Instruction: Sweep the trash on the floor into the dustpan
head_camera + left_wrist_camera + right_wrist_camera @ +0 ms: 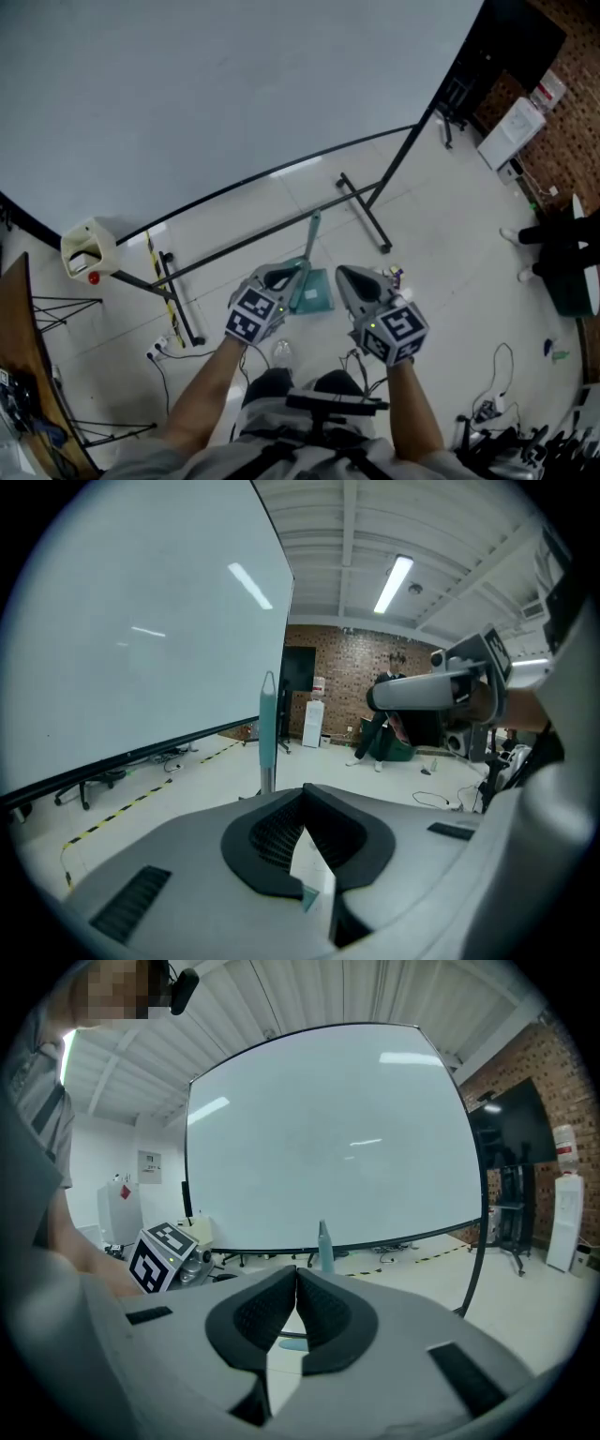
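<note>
A teal dustpan (311,291) stands on the white floor just ahead of me, its long handle (314,230) rising toward the whiteboard. My left gripper (281,275) hovers at the pan's left side, jaws shut and empty. My right gripper (345,272) hangs to the pan's right, also shut with nothing in it. Small bits of trash (395,274) lie on the floor right of the right gripper. In the left gripper view the handle (268,728) stands upright beyond the closed left gripper (305,794). In the right gripper view the handle tip (324,1241) shows just above the closed right gripper (296,1274).
A large whiteboard on a black frame with floor legs (366,214) fills the space ahead. A person's legs (548,234) are at the right, near a water dispenser (511,131). Cables (492,403) trail at lower right; yellow-black tape (155,272) and a white device (89,248) lie left.
</note>
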### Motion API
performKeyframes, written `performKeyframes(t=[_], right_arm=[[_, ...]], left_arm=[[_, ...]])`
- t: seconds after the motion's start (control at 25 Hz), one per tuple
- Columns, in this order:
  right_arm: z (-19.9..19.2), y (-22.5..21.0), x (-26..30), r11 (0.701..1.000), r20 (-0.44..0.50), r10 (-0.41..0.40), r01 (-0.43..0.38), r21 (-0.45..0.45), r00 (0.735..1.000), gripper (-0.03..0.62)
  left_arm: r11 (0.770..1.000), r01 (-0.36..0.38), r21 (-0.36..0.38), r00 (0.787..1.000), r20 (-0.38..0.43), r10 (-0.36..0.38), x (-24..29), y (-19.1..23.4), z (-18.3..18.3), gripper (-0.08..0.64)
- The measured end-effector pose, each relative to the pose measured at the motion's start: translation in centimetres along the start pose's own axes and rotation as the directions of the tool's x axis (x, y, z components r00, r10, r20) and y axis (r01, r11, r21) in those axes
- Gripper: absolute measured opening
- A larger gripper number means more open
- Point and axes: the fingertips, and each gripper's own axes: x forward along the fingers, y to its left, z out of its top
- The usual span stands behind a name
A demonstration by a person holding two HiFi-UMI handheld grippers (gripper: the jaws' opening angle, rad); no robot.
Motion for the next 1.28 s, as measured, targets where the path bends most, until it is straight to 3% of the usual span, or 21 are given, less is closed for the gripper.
performKeyframes(t=[0.28, 0.4, 0.56, 0.68, 0.88, 1.0, 1.04, 1.28], right_arm=[[-2.7, -2.9, 2.5, 0.998, -0.064, 0.018, -0.014, 0.056, 0.998, 0.017], [-3.5, -3.4, 3.7, 0.998, -0.088, 0.028, -0.023, 0.050, 0.996, 0.019], [-4.5, -3.7, 3.7, 0.997, -0.135, 0.027, -0.018, 0.073, 0.990, 0.098], [-5.2, -4.3, 3.1, 0.997, -0.140, 0.025, -0.014, 0.080, 0.990, 0.098], [-6.0, -5.3, 3.3, 0.995, -0.163, -0.005, 0.021, 0.098, 0.987, 0.098], [-6.5, -5.4, 3.4, 0.994, -0.168, -0.007, 0.025, 0.105, 0.986, 0.098], [-6.4, -5.4, 3.4, 0.993, -0.172, -0.015, 0.035, 0.111, 0.985, 0.098], [-5.7, -5.5, 4.4, 0.993, -0.174, -0.009, 0.029, 0.114, 0.985, 0.098]], left_arm=[[0.998, 0.013, 0.060, 0.988, -0.157, -0.004, 4.6, 2.3, -5.2, 0.006], [0.994, 0.086, 0.063, 0.967, -0.246, -0.068, 6.7, 3.5, -8.3, 0.160], [0.983, 0.162, 0.088, 0.929, -0.349, -0.122, 9.2, 4.2, -11.5, 0.218], [0.977, 0.182, 0.114, 0.903, -0.412, -0.121, 10.6, 4.6, -13.3, 0.218], [0.967, 0.230, 0.114, 0.883, -0.442, -0.158, 12.3, 4.1, -15.1, 0.218], [0.967, 0.228, 0.109, 0.887, -0.434, -0.160, 12.8, 3.9, -15.3, 0.197], [0.967, 0.226, 0.116, 0.888, -0.431, -0.156, 12.9, 3.9, -15.0, 0.124], [0.964, 0.233, 0.129, 0.886, -0.437, -0.155, 12.2, 3.2, -14.3, 0.114]])
